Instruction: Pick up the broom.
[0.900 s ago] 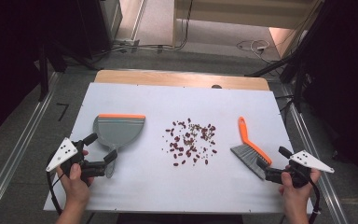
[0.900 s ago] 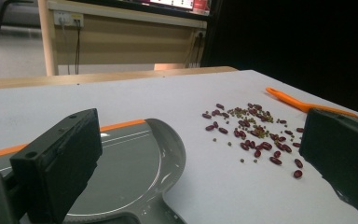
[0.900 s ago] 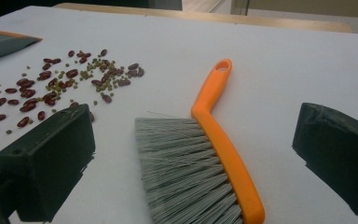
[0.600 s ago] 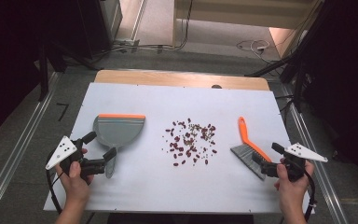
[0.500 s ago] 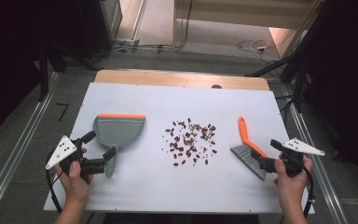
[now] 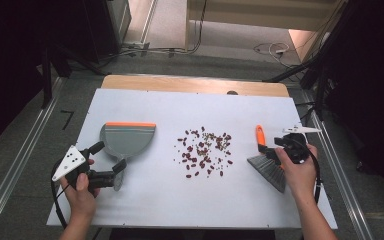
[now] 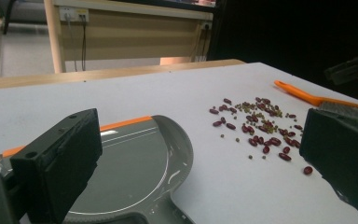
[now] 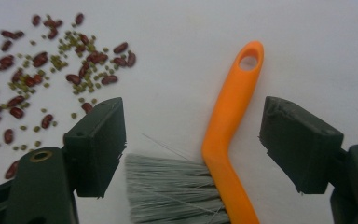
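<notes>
A person at a white tabletop [image 6: 145, 205] holds a gripper in each hand, with a spill of red beans and small green beans [image 6: 204, 147] lying between a grey dustpan [image 6: 128, 140] and a hand brush [image 6: 267, 161]. The right gripper [image 6: 275, 148] hangs directly over the brush, its fingers [image 8: 98, 140] spread wide and empty; in the right gripper view the orange handle [image 8: 230, 116] runs up between them, nearer the right-hand finger, with the grey bristles [image 8: 172, 191] at the bottom of that view. The handle's long axis points away from the person, bristles toward them, so the fingers look set to close across it. The brush lies right of the spill, well apart from the dustpan.

The left gripper [image 6: 111, 159] sits at the near edge of the dustpan, fingers [image 7: 58, 163] likewise apart and holding nothing. In the left gripper view the pan's handle stub lies low between them, its orange-lipped mouth on the far side. The pan is empty: every bean is loose on the tabletop. The right hand appears nearer to a grasp.
</notes>
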